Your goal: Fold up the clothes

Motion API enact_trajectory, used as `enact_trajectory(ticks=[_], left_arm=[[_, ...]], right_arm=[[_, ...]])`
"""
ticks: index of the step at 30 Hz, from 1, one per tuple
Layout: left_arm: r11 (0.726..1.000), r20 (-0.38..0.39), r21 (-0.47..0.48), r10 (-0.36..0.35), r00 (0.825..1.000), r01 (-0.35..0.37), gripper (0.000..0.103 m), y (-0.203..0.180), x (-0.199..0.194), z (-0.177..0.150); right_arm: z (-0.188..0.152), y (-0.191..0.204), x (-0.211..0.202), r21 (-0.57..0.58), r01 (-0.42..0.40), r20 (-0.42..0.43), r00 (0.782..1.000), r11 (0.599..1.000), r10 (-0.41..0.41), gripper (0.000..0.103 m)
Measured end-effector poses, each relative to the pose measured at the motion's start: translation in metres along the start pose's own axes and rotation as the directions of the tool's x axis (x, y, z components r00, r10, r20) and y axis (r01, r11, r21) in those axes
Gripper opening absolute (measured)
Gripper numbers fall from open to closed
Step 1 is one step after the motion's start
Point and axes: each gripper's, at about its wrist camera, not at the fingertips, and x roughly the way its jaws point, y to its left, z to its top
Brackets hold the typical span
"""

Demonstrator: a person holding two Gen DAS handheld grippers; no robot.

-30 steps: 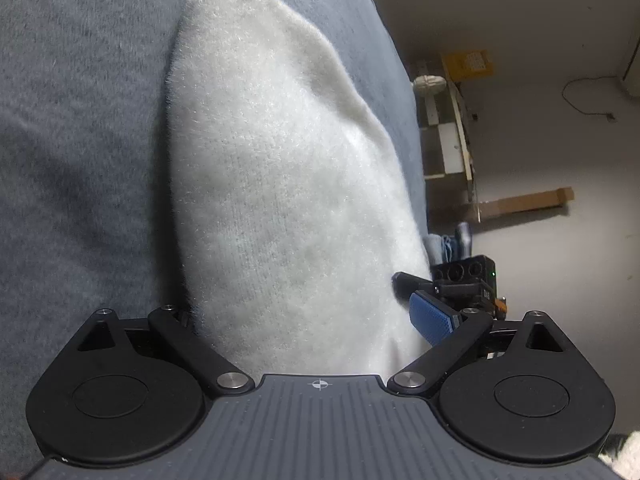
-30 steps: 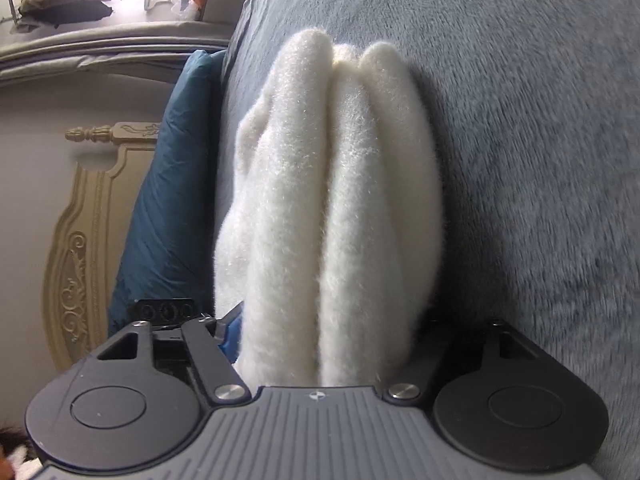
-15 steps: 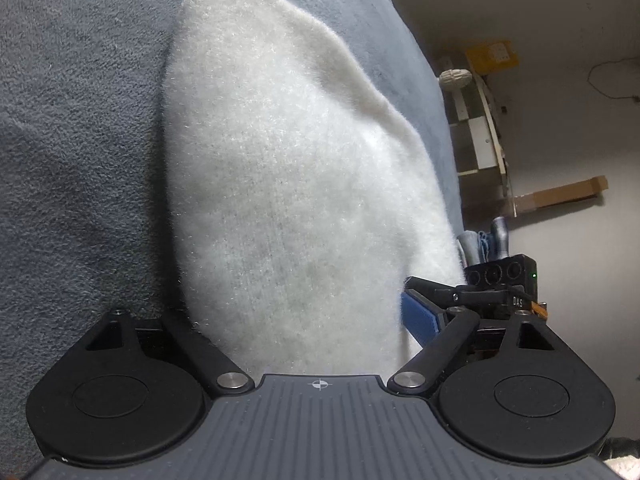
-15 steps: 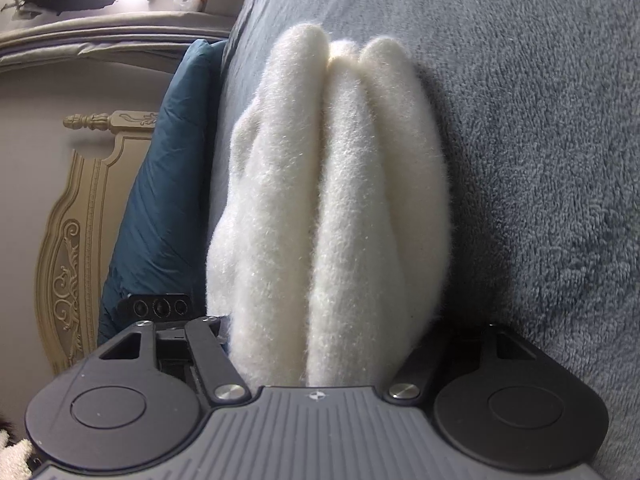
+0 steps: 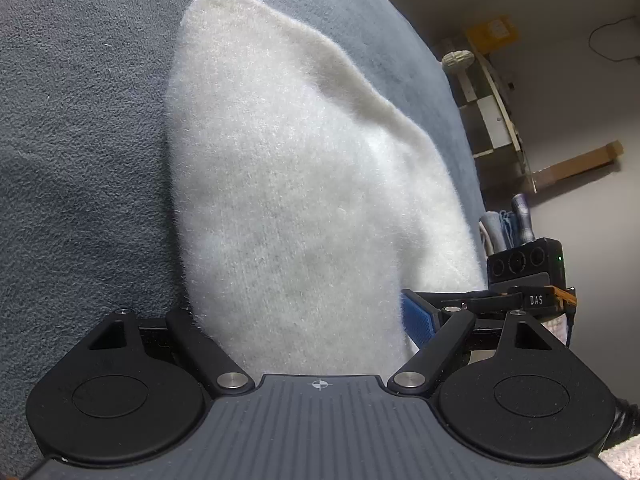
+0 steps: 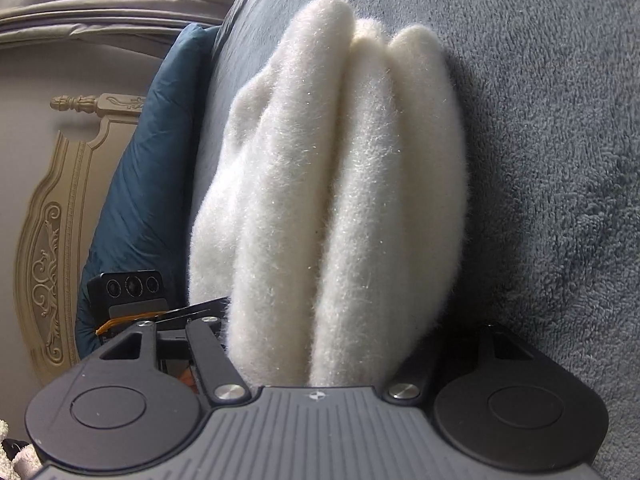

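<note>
Carrying the folded white sweater [image 5: 304, 200], left gripper [image 5: 304, 320] and right gripper [image 6: 328, 344] each clamped on it (left jaws just narrowed); next, steady setting-down on the grey blanket [image 6: 560, 160].

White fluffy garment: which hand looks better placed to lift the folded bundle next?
Probably right: the right fingers straddle all the stacked folds of the white garment. The left fingers, just closing around it, meet only its flat face.

grey fleece bed [image 5: 80, 160] w/ folded white sweater [image 5: 288, 200]
</note>
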Motion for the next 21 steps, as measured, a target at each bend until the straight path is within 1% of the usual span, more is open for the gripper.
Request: enact_trajectory(ticks=[9, 11, 21], left_arm=[[1.000, 0.007, 0.014, 0.017, 1.000, -0.017, 0.083, -0.0004, -0.0046, -0.0006], [1.000, 0.008, 0.012, 0.020, 1.000, -0.020, 0.084, -0.0055, 0.0006, 0.0020], [1.000, 0.015, -0.001, 0.019, 1.000, -0.019, 0.084, -0.0077, 0.0040, 0.0047]], right_arm=[[-0.0061, -0.0032, -0.0037, -0.005, 0.002, 0.012, 1.000, 1.000, -0.002, 0.068], [-0.0067, -0.0023, -0.0031, -0.004, 0.004, 0.013, 1.000, 1.000, -0.004, 0.068], [-0.0072, 0.0006, -0.0009, -0.005, 0.007, 0.019, 1.000, 1.000, -0.007, 0.068]])
